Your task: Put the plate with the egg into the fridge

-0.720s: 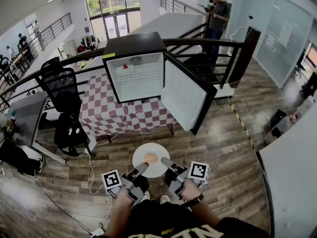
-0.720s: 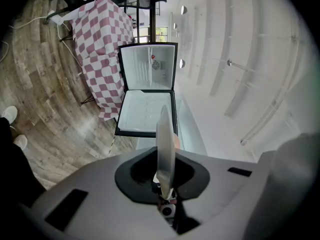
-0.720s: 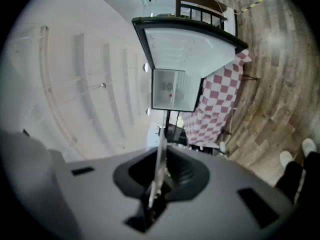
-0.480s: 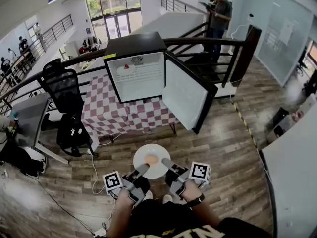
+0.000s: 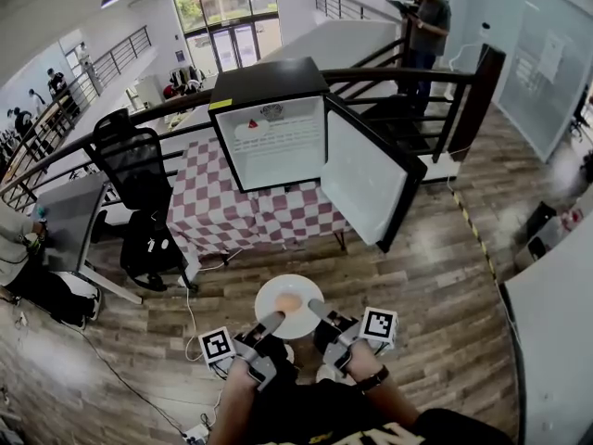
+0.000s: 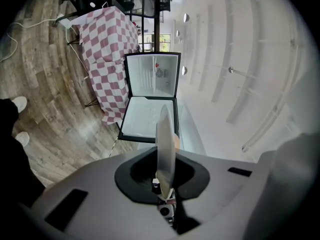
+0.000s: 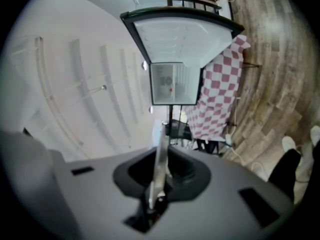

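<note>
A white plate (image 5: 289, 306) with a brown egg (image 5: 288, 301) on it hangs level above the wooden floor, in front of the person's body. My left gripper (image 5: 271, 324) is shut on its near left rim and my right gripper (image 5: 318, 309) is shut on its near right rim. In the left gripper view the plate (image 6: 165, 143) shows edge-on between the shut jaws of the left gripper (image 6: 164, 188), with a sliver of egg (image 6: 177, 143) beside it. The right gripper view shows the right gripper (image 7: 154, 200) clamping the plate's rim (image 7: 160, 160). The black fridge (image 5: 274, 123) stands ahead on a table, its door (image 5: 369, 182) swung open to the right.
The fridge sits on a table with a red-and-white checked cloth (image 5: 239, 219). A black office chair (image 5: 132, 167) and a grey desk (image 5: 69, 221) stand to the left. A dark railing (image 5: 408, 74) runs behind, where a person (image 5: 430, 28) stands. Cables (image 5: 190, 309) lie on the floor.
The fridge and table have drawn a little nearer and lower in the head view. Both grippers still hold the plate the same way.
</note>
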Tool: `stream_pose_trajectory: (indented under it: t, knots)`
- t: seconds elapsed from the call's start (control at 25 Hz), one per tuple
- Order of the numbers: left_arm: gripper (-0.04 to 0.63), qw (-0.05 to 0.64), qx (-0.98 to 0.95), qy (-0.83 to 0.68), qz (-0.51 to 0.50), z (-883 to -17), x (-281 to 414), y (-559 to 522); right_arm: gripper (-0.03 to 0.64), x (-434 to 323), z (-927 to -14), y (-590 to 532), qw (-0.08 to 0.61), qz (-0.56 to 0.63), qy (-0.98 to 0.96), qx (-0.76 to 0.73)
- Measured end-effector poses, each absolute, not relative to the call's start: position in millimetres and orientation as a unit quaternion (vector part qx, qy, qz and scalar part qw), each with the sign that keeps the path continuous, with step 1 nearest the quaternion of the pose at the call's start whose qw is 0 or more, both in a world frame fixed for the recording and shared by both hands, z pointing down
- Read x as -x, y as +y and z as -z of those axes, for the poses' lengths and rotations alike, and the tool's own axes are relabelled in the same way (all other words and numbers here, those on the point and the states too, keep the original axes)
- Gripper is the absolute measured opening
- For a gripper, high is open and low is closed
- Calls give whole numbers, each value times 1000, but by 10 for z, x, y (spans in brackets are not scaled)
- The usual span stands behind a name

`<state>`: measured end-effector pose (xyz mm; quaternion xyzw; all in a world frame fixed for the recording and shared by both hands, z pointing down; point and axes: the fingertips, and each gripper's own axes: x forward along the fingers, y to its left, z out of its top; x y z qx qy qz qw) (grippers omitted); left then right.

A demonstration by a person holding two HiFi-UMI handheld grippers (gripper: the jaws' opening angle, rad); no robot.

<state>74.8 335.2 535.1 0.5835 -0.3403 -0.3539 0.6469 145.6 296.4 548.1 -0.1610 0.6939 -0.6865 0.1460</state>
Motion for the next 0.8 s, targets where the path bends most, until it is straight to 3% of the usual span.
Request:
stream_pose_trajectory:
  t: [0.16, 0.4, 0.8]
  knots:
    - [37, 647, -595, -317, 355, -5343, -679, 3083, 48, -1404, -5425, 2718, 164, 654, 719, 170]
    - [38, 655, -607, -289, 346, -5338, -422, 2633, 50, -1166, -5448, 2302, 110, 615, 753, 206]
    - [38, 653, -611, -289, 343, -5324, 439, 2108, 49, -309, -5433, 1772, 88, 591, 770, 222]
